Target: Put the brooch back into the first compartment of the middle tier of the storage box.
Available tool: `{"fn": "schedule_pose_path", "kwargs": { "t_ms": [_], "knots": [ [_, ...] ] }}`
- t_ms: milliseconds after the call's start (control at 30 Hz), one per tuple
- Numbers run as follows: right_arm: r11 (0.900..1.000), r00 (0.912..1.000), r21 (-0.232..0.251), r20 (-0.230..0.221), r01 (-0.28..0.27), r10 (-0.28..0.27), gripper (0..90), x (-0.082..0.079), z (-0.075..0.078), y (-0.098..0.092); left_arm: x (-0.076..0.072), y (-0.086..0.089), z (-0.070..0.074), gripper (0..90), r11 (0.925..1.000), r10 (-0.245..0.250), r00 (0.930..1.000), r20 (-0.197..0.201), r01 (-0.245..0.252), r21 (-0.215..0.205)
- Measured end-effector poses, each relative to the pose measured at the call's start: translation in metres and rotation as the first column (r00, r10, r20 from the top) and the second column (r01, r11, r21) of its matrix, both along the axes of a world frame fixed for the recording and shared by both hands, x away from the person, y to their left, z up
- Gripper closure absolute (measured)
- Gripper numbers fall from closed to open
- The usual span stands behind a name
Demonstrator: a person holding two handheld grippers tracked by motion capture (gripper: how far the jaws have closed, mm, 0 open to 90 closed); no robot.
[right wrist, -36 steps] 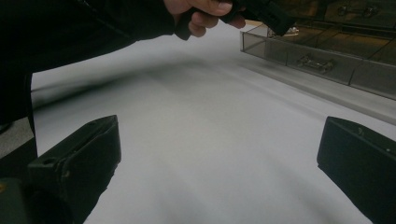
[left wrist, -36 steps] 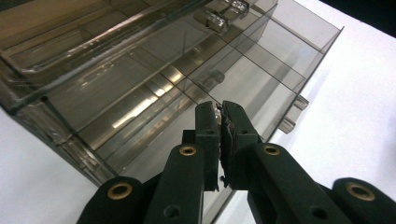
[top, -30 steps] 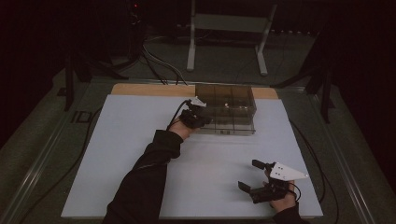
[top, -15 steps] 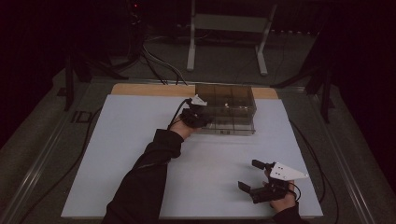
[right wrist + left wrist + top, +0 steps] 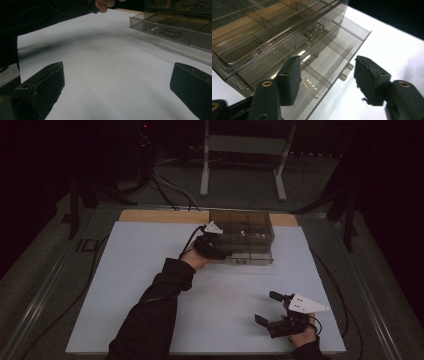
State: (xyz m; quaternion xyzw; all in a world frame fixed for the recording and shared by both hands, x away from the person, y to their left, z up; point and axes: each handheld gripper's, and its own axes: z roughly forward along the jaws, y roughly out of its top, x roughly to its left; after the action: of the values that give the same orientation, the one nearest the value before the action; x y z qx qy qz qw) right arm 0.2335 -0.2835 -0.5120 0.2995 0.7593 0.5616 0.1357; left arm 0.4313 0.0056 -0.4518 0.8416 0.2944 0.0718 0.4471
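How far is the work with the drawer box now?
Done: the bottom drawer of the smoked plastic drawer box is already pulled out. In hand: the left gripper is open over a gold chain lying inside. Left: the grasp itself; the right gripper waits open above the white table.

— We see the drawer box (image 5: 245, 237) as clear smoke-tinted plastic, glossy, with bright streaks of glare along its edges.
— Agreed, and the small chain (image 5: 312, 87) lying in its open drawer looks like gold-toned metal, shiny. What about the sheet (image 5: 150, 270) under it?
— We read it as matt white, smooth, paper-like; a strip of bare wood (image 5: 160, 216) shows at its far edge, dull tan.
— The pads (image 5: 290, 80) on the left gripper (image 5: 327, 80) look like matt black rubber or foam, one roughened and frayed at its edge.
— And the sleeve (image 5: 150, 315) looks like dark, matt cloth.
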Motion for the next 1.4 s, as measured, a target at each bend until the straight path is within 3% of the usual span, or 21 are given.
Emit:
{"fn": "schedule_pose_path", "kwargs": {
  "t_ms": [133,633,733,933,1100,1400],
  "knots": [
    [1.0,1.0,0.002,-0.002,0.0,0.0,0.0,0.0,0.0,0.0,-0.003,0.001,0.004,28.3,0.9999,-0.01,0.9999,0.009,0.01,-0.004],
    [1.0,1.0,-0.005,-0.003,-0.003,0.003,0.0,0.002,0.0,0.003,-0.015,0.007,0.015,10.5,0.9986,-0.05,0.9986,0.02,0.05,-0.018],
    [1.0,1.0,-0.011,-0.003,-0.009,0.009,0.0,0.003,0.0,0.005,-0.016,0.009,0.016,1.6,0.9954,-0.091,0.9958,0.01,0.091,-0.028],
    [1.0,1.0,-0.006,-0.004,-0.007,0.007,0.0,0.004,0.0,0.005,-0.017,0.01,0.02,0.3,0.9911,-0.122,0.9925,0.009,0.122,-0.052],
    [1.0,0.9998,-0.01,-0.003,-0.019,0.019,0.0,0.006,-0.001,0.007,-0.02,0.013,0.024,0.3,0.9926,-0.108,0.9932,0.044,0.11,-0.051],
    [1.0,0.9997,-0.009,-0.002,-0.023,0.023,0.0,0.005,0.0,0.008,-0.025,0.022,0.031,0.3,0.9918,-0.103,0.9927,0.063,0.107,-0.069]
  ]
}}
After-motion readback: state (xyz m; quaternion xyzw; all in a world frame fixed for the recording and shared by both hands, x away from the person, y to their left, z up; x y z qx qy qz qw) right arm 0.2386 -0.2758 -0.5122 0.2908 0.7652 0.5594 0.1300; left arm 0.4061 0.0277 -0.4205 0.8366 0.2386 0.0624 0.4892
